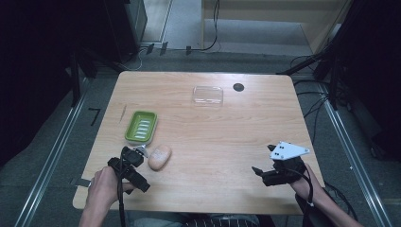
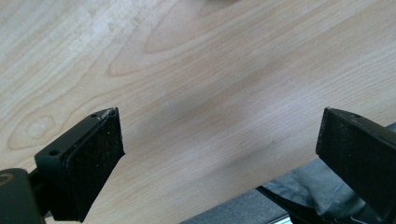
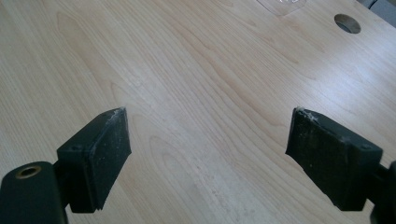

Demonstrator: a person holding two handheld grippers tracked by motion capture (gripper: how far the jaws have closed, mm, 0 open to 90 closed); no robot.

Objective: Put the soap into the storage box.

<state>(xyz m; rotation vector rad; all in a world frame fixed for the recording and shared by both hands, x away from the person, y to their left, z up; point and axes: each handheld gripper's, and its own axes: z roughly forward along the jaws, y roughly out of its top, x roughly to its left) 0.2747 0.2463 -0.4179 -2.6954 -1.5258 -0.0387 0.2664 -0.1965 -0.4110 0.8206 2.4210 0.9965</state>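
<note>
near the front left corner of the table [image 1: 213, 142], the left gripper [image 1: 134, 158] sits low over the wood in the person's left hand [image 1: 105, 184], its jaws spread wide apart with nothing between them; the left gripper view shows bare wood grain between the two black pads and the table's front edge just below. the soap [image 1: 159, 156], a pale peach oval bar, lies flat on the table just beside this gripper's tip, close but whether it touches cannot be told. near the front right corner, the right gripper [image 1: 265, 163] is held over the table by the right hand [image 1: 307, 187], the grey three-cornered plate on top, and its jaws also stand wide open on nothing, with bare wood between them in the right gripper view. just behind the soap, toward the left edge, stands the green soap dish [image 1: 141, 126], ribbed inside and holding nothing, apart from the bar. farther back, near the middle of the far edge, lies a clear plastic lid [image 1: 207, 95], and just beside it to the right is a round cable hole [image 1: 238, 87] in the tabletop.
</note>
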